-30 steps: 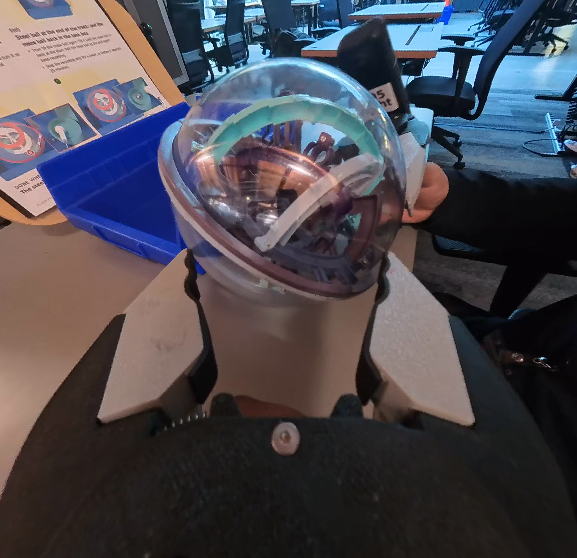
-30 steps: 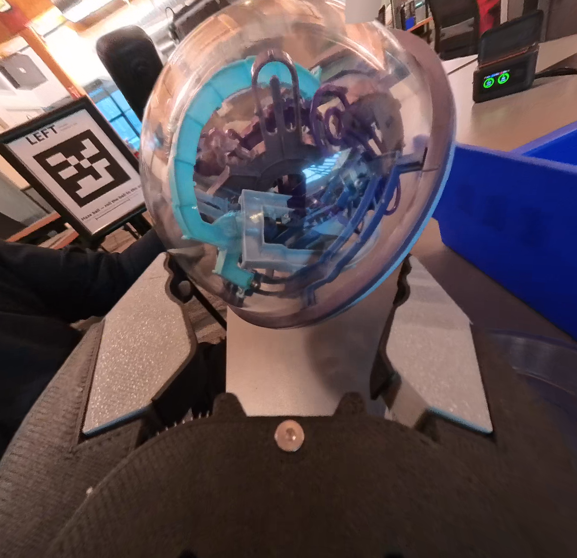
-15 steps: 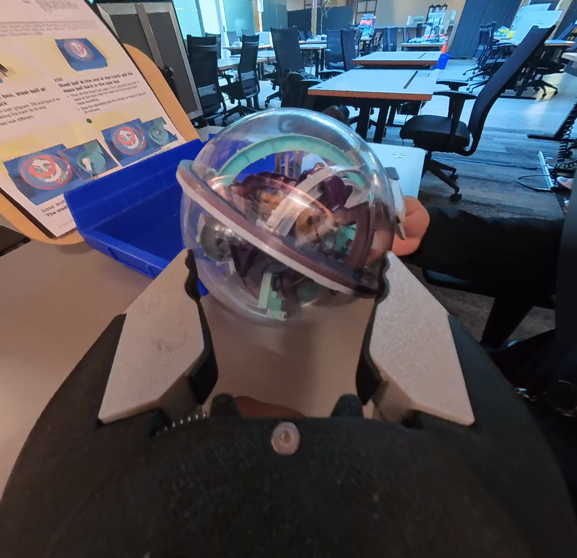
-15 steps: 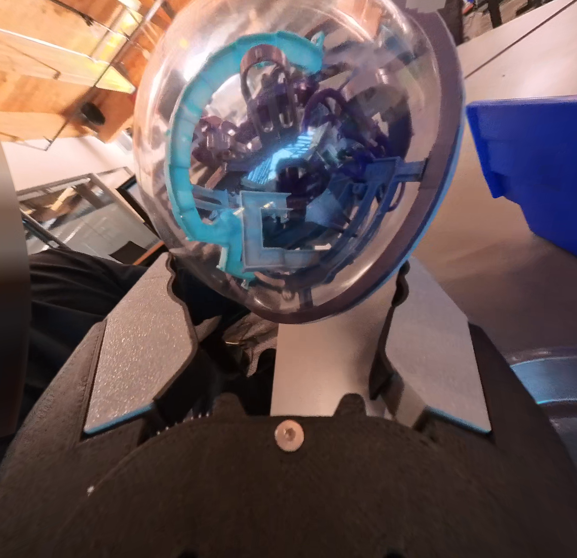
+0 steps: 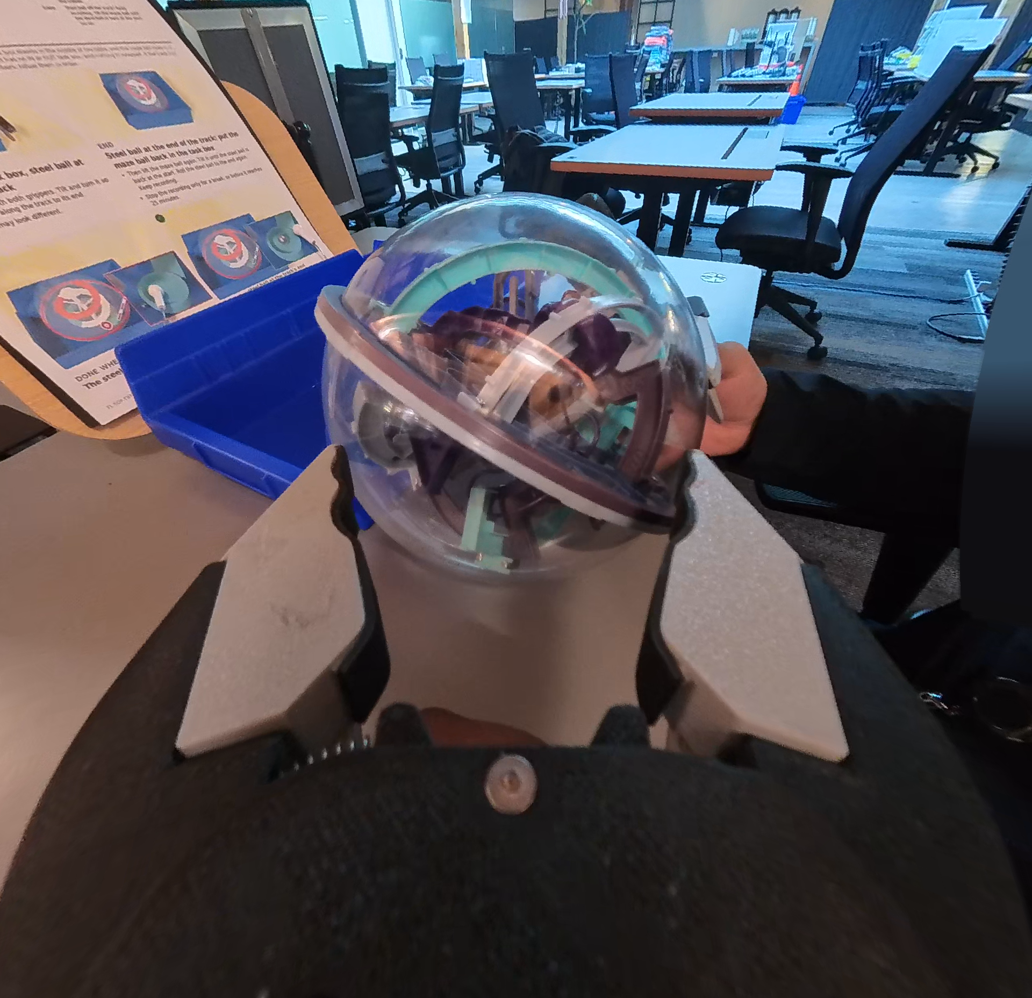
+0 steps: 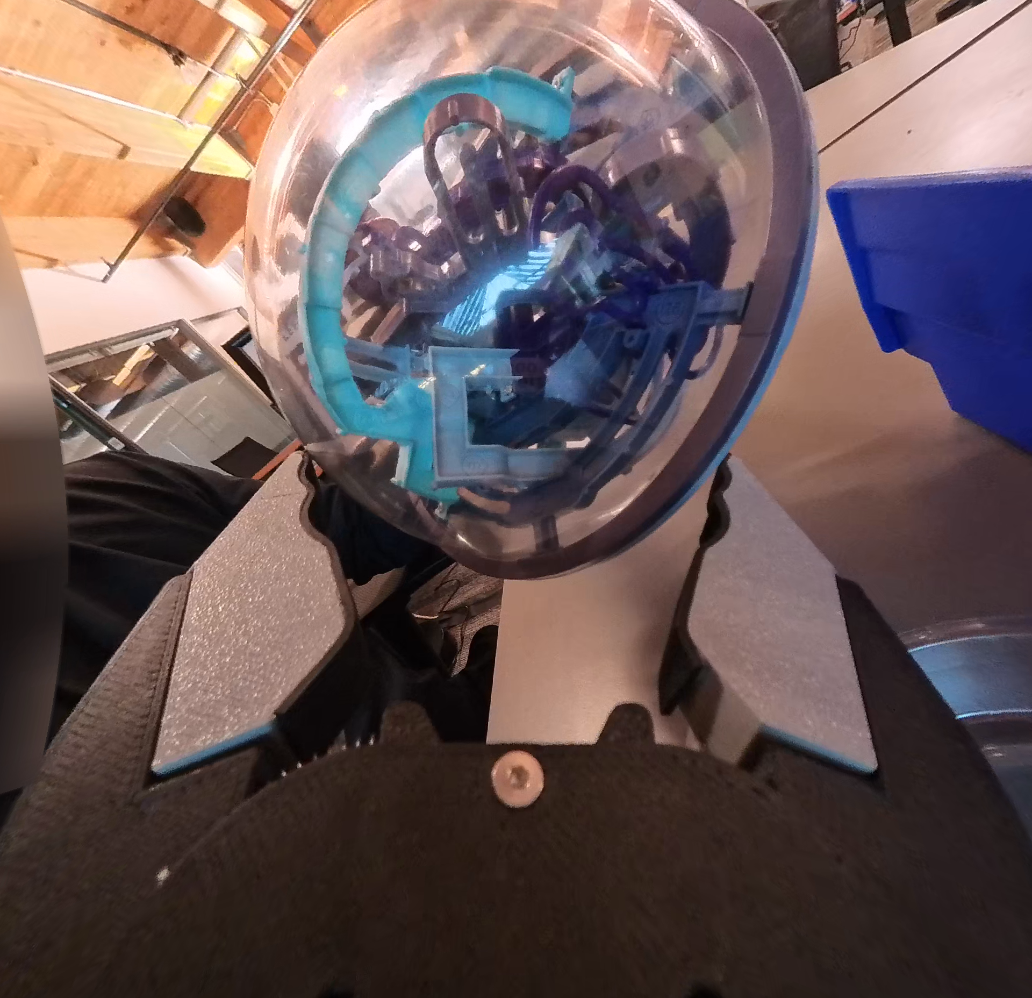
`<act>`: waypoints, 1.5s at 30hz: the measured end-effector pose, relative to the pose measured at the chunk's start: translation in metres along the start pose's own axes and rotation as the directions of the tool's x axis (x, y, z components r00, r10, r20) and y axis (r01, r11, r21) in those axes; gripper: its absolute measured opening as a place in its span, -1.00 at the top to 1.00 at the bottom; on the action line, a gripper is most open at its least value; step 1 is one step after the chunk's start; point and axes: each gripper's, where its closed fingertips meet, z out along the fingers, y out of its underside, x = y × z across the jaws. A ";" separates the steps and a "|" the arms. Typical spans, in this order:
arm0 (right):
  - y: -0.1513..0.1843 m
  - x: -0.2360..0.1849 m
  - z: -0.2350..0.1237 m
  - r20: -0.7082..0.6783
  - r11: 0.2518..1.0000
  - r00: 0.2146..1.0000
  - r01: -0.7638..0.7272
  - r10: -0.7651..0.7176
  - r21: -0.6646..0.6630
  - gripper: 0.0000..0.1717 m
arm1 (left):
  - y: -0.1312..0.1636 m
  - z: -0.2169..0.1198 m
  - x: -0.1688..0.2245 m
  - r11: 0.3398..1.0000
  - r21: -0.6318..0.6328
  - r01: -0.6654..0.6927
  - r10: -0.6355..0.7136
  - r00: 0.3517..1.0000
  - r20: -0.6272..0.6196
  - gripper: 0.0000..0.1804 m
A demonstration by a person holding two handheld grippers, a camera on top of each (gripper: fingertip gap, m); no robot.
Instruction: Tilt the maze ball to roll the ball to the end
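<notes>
Clear maze ball (image 5: pixel 511 379) held aloft above the table (image 5: pixel 100 558), clamped between the left gripper (image 5: pixel 511 485) and right gripper (image 6: pixel 514 485), both grasping it from opposite sides, seam tilted.

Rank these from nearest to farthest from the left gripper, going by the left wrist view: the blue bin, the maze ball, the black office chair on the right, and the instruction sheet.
1. Maze ball: clamped between the left gripper fingers, dead ahead.
2. Blue bin: on the table, just behind the ball to the left.
3. Instruction sheet: propped up behind the bin, far left.
4. Black office chair: across the floor, upper right.
</notes>
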 end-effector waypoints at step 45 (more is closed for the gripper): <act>-0.097 -0.127 -0.012 -0.354 0.498 0.471 0.867 -0.808 0.017 -0.58 | -0.109 -0.024 0.050 0.759 -0.047 -0.650 0.650 0.749 0.128 -0.25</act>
